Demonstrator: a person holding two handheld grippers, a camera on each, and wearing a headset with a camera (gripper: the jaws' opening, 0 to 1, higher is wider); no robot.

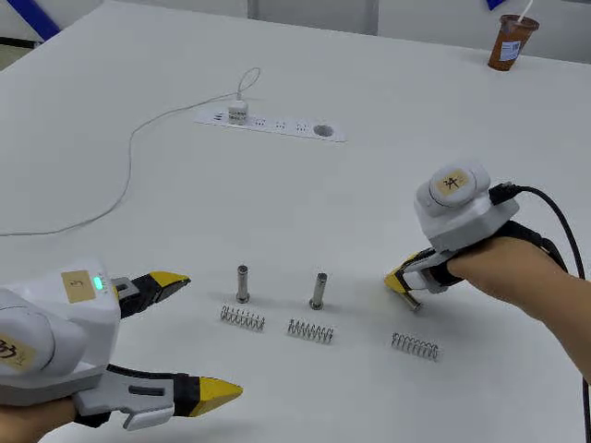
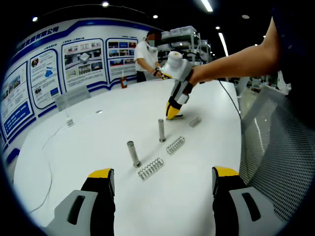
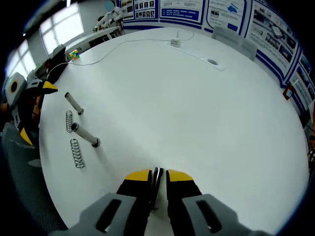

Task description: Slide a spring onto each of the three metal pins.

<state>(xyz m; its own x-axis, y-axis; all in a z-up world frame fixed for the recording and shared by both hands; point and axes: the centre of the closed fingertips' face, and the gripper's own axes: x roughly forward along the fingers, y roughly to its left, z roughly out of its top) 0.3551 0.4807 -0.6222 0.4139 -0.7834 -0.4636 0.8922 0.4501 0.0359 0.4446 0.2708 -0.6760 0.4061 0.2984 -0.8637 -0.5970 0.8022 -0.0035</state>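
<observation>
Head view puts your left gripper (image 1: 194, 334) low at the near-left corner, its yellow-tipped jaws spread wide and holding nothing. Ahead of it two short silver metal pins stand upright on the white tabletop (image 1: 369, 194) — the left pin (image 1: 242, 282) and the middle pin (image 1: 319, 290). Three small coiled wire springs lie flat in a loose row on your side of the pins. The left spring (image 1: 242, 318) lies just beside the left pin's base and the middle spring (image 1: 309, 330) just beside the middle pin's. The right spring (image 1: 415, 346) sits farther right, near your right gripper (image 1: 404, 281) and a little closer to you. That gripper's jaws are pinched narrow on the third pin (image 1: 412, 300), which hangs tilted below the tips. Its lower end is at or just above the table — you cannot tell which. Right gripper view shows the thin shaft clamped between the two yellow tips, with the two standing pins and two springs off to the left. Left gripper view frames both standing pins and all three springs between your wide jaws, the right gripper beyond them. Far across the table lie a white power strip (image 1: 272, 123) with a white cable (image 1: 129, 157), and a brown drink cup (image 1: 511, 41) at the far right edge.
</observation>
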